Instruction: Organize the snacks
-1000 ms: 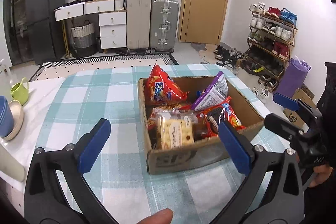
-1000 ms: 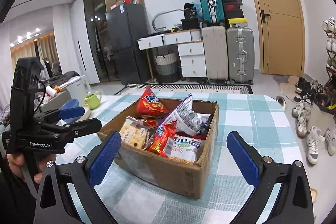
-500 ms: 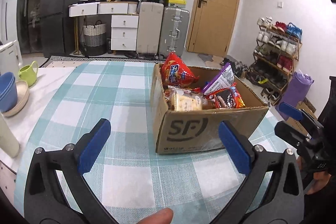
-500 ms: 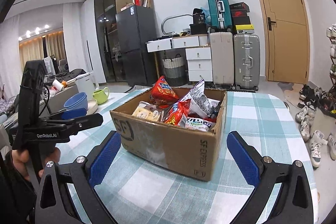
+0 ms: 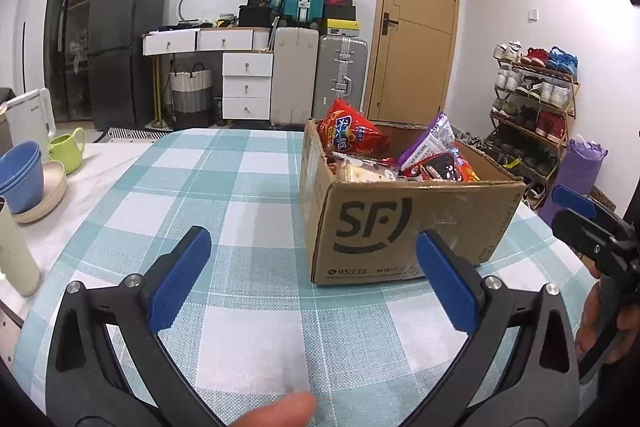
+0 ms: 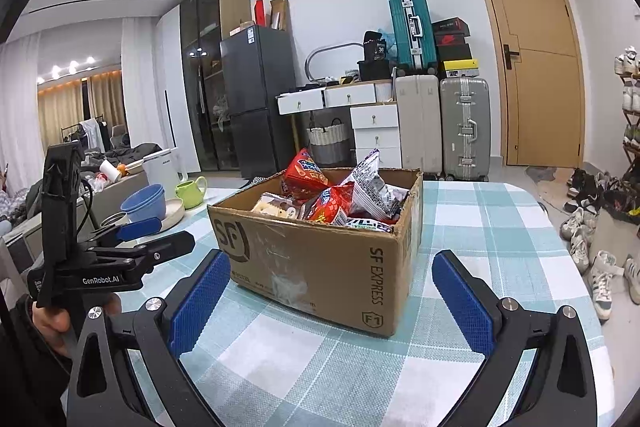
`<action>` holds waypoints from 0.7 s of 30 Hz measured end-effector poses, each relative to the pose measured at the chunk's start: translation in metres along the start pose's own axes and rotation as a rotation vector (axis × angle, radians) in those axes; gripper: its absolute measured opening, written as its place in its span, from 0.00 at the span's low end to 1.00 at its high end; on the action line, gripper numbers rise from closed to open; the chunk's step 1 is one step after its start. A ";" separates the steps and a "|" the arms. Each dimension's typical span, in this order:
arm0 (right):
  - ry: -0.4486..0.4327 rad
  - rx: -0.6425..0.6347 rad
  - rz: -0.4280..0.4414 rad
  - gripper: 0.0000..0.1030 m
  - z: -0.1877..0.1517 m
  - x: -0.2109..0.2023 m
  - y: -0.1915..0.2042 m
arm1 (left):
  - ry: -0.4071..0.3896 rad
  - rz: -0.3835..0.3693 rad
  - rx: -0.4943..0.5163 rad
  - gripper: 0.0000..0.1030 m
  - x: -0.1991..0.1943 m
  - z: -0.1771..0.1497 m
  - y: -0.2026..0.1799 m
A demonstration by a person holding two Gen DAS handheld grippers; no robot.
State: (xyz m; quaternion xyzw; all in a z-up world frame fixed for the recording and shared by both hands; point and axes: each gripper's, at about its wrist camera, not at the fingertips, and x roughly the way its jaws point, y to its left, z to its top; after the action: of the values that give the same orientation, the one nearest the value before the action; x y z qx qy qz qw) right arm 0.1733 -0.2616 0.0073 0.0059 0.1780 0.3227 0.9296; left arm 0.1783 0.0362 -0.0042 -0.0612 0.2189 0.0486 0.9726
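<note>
A brown cardboard box marked SF stands on the checked tablecloth, holding several snack packs: a red chip bag, a purple-white bag and a clear biscuit pack. My left gripper is open and empty, low over the cloth in front of the box's left corner. My right gripper is open and empty, just in front of the box. The red bag and a silver-purple bag stick out of it.
At the table's left edge sit blue bowls on a beige plate, a green mug, a white kettle and a cream cup. Suitcases, drawers, a fridge and a shoe rack stand beyond the table.
Both grippers have dropped lower toward the table, so the box is now seen from the side instead of from above. Both stay open and empty.
</note>
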 end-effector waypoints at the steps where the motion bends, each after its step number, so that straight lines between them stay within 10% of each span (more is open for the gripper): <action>1: -0.001 -0.002 -0.004 1.00 -0.001 0.000 0.000 | -0.003 -0.004 0.003 0.99 0.000 0.000 -0.001; 21: -0.018 -0.015 -0.003 1.00 -0.004 -0.001 0.003 | -0.002 -0.027 -0.022 0.99 0.006 -0.002 0.004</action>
State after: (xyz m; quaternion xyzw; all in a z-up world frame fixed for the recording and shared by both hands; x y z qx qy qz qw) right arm 0.1692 -0.2599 0.0043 0.0017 0.1673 0.3227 0.9316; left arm 0.1820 0.0403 -0.0089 -0.0747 0.2167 0.0380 0.9726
